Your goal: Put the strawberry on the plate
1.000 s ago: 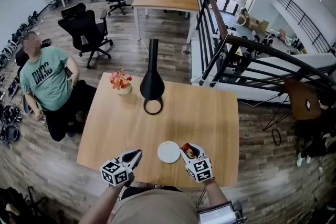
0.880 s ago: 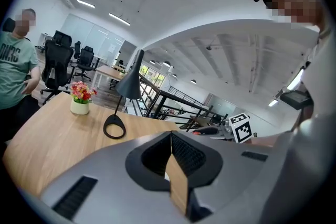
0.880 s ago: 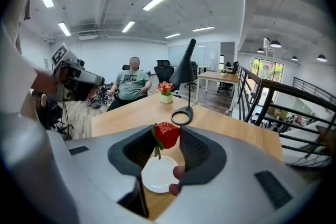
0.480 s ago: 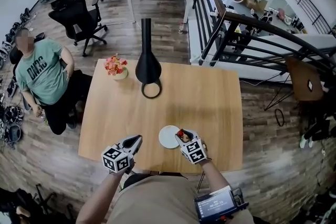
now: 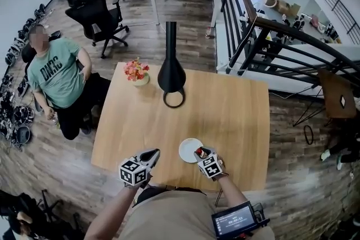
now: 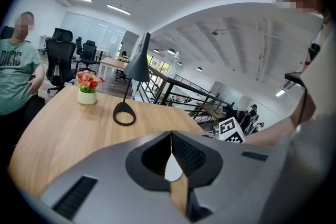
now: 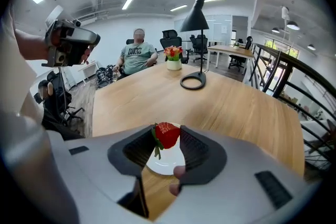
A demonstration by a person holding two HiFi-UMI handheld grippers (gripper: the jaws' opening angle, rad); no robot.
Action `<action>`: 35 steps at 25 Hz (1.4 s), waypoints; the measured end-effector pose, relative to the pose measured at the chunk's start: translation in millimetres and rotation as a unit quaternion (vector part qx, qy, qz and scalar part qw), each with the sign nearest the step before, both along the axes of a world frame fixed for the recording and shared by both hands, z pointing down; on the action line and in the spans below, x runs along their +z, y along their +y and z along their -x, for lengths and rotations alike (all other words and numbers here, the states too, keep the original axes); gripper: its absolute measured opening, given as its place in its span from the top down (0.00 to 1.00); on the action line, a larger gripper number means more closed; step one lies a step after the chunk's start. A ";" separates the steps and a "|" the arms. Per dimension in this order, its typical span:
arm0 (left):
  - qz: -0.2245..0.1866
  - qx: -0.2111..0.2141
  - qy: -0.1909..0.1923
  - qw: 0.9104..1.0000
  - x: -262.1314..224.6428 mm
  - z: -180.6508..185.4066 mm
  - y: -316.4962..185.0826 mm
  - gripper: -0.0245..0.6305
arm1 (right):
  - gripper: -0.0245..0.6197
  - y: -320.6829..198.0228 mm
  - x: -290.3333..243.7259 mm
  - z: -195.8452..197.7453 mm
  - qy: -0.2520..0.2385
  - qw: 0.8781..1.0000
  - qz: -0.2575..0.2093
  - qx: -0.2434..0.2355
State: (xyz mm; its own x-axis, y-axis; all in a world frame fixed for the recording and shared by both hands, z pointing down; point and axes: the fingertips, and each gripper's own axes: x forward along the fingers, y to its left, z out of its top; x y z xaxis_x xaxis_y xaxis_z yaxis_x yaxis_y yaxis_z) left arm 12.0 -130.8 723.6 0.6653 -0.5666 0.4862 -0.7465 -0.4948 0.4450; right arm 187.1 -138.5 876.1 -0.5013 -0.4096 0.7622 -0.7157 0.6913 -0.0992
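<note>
Between the jaws of the right gripper (image 7: 166, 129), which stand part-way open, the strawberry (image 7: 168, 136) is pinched by its sides, leaves hanging down. It hangs just above the white plate (image 7: 164, 162) by the near edge of the desk (image 7: 231, 107). Best lower it almost onto the plate's middle, then part the jaws slowly so it cannot roll off. The left gripper (image 6: 171, 132) is closed and empty.

The right gripper (image 5: 201, 153) has sunk toward the worktop (image 5: 225, 115), carrying its clamped strawberry (image 7: 167, 134) from beside the plate (image 5: 187, 150) to over its rim. The left gripper (image 5: 152, 154) has dipped slightly too.
</note>
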 end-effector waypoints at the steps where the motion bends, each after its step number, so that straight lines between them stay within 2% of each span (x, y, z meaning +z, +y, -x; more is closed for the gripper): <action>1: 0.003 -0.002 -0.003 1.000 3.4 1.6 1.1 0.96 | 0.73 1.5 5.8 0.3 0.008 1.000 0.007 -0.004; 8: 0.019 -0.007 -0.011 1.000 18.4 2.9 12.1 0.96 | 0.73 9.4 59.7 6.8 0.057 0.996 0.052 -0.034; 16: 0.025 -0.022 -0.011 0.999 19.0 6.2 17.1 0.96 | 0.73 -0.5 99.7 14.2 0.097 0.992 0.059 -0.059; 27: 0.031 -0.037 -0.009 0.999 19.4 14.8 17.9 0.96 | 0.73 -2.4 122.8 21.2 0.101 0.990 0.073 -0.062; 33: 0.026 -0.033 0.000 0.999 14.1 15.5 18.0 0.96 | 0.72 -2.3 111.9 19.0 0.085 0.994 0.054 -0.041; 35: 0.023 -0.032 0.006 0.999 11.5 17.5 18.1 0.96 | 0.68 -2.6 97.0 16.5 0.067 0.997 0.044 -0.022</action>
